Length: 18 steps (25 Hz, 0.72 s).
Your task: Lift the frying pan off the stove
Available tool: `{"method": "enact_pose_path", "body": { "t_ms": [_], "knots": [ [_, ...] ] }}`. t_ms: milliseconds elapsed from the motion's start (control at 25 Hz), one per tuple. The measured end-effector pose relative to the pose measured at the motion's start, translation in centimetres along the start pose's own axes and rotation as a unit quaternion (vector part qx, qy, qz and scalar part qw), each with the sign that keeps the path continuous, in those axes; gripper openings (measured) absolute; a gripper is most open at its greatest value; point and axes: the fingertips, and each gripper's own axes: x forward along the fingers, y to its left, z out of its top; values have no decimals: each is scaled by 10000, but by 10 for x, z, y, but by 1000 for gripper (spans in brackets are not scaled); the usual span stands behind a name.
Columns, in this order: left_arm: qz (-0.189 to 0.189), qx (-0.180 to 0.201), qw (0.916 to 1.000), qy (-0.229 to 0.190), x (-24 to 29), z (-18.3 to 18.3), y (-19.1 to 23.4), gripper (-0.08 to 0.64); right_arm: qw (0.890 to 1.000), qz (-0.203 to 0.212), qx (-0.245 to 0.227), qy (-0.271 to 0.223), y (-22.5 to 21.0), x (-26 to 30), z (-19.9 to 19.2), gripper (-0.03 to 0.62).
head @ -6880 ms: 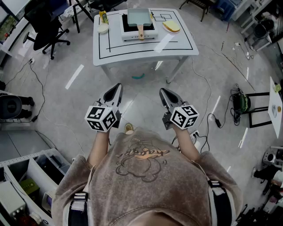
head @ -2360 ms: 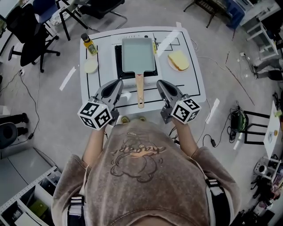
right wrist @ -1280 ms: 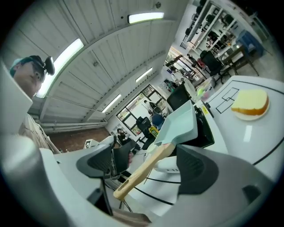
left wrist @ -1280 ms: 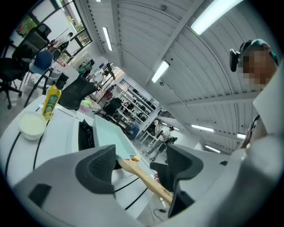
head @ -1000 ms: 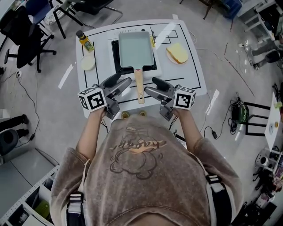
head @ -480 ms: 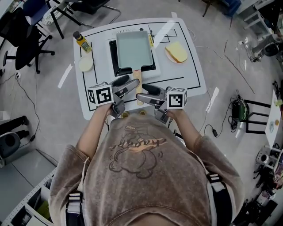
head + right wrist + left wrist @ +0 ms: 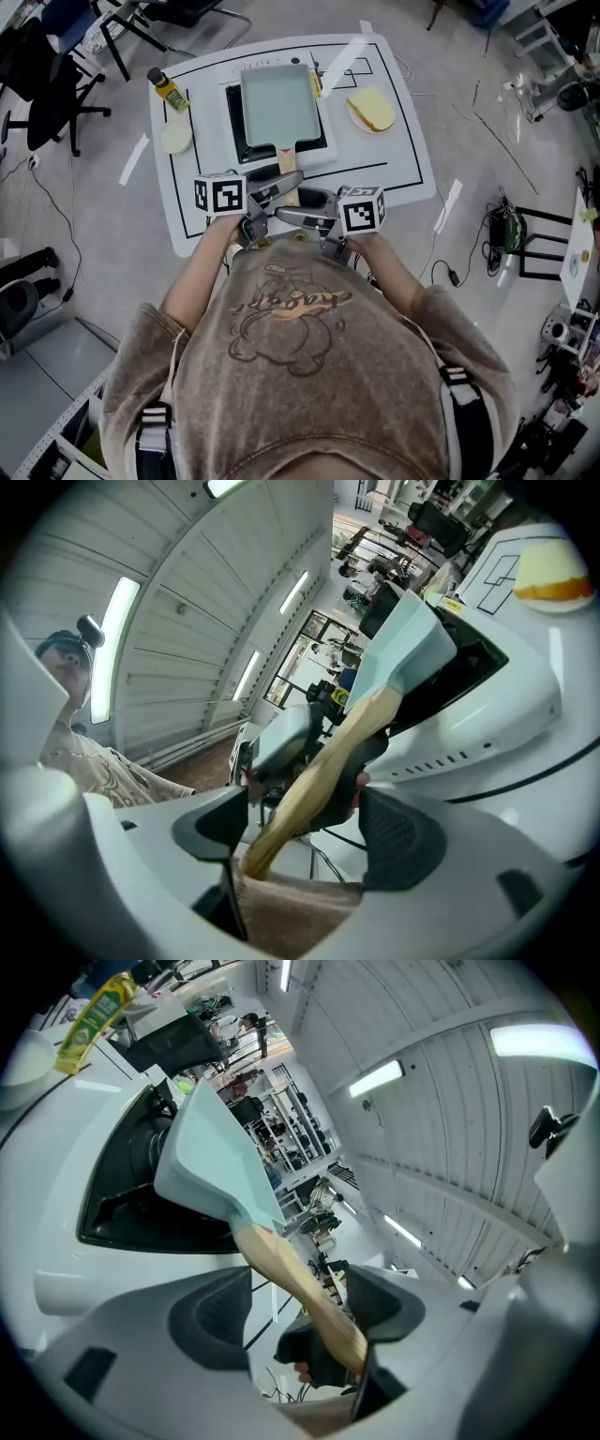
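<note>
A pale green rectangular frying pan [image 7: 277, 101] sits on a black-topped stove [image 7: 234, 117] on the white table [image 7: 394, 159]. Its wooden handle [image 7: 287, 173] points toward me. My left gripper [image 7: 277, 186] and right gripper [image 7: 298, 208] come at the handle's near end from opposite sides. In the left gripper view the handle [image 7: 300, 1288] runs between the jaws of the left gripper [image 7: 295, 1312], with a gap at one pad. In the right gripper view the handle [image 7: 323, 771] lies between the jaws of the right gripper [image 7: 305, 827], gaps on both sides. Both pairs of jaws have just been closing.
A yellow oil bottle [image 7: 165, 89] and a small white dish [image 7: 175, 139] stand left of the stove. Right of it lies a slice of bread on a plate [image 7: 372, 108]. Office chairs [image 7: 47, 103] stand beyond the table's left side, and cables lie on the floor at right.
Both grippers have swung inward and lower from either side of the handle; their jaws now straddle its near end. The pan rests on the stove as before.
</note>
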Motion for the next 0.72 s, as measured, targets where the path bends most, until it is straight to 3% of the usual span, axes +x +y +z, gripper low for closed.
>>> {"method": "enact_pose_path", "body": {
  "t_ms": [320,440,720],
  "knots": [
    [-201,-312,9992,149,6,-5,-4,254,9997,86,242,-50,-2,0,-4,280],
    [-236,-420,9985,261,8,-7,-3,229,9994,203,285,-9,0,0,-5,198],
    [-350,-846,9957,166,8,-7,-2,199,9992,207,332,-111,-2,1,-3,199]
  ]
}}
